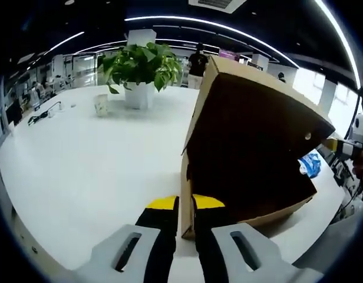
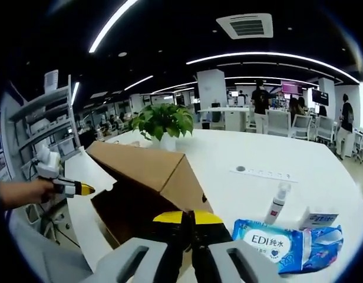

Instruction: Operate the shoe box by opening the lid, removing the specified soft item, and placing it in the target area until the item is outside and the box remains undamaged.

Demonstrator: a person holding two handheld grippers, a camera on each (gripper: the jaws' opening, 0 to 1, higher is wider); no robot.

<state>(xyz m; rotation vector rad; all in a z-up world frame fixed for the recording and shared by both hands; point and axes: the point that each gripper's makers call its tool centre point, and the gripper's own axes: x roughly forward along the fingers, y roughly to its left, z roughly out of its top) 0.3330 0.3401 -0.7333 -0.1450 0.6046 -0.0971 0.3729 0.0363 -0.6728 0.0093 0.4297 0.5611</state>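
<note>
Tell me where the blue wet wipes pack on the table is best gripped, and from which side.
Grip the wet wipes pack by its crinkled sealed end farthest from the cardboard box, probably coming in low from the open table side. It lies flat and soft, so its broad face offers no edge; the spray bottle and small carton stand close behind.

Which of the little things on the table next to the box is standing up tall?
The white spray bottle stands upright. The blue wet-wipes pack lies flat beside it, and the small white box sits low behind the pack.
</note>
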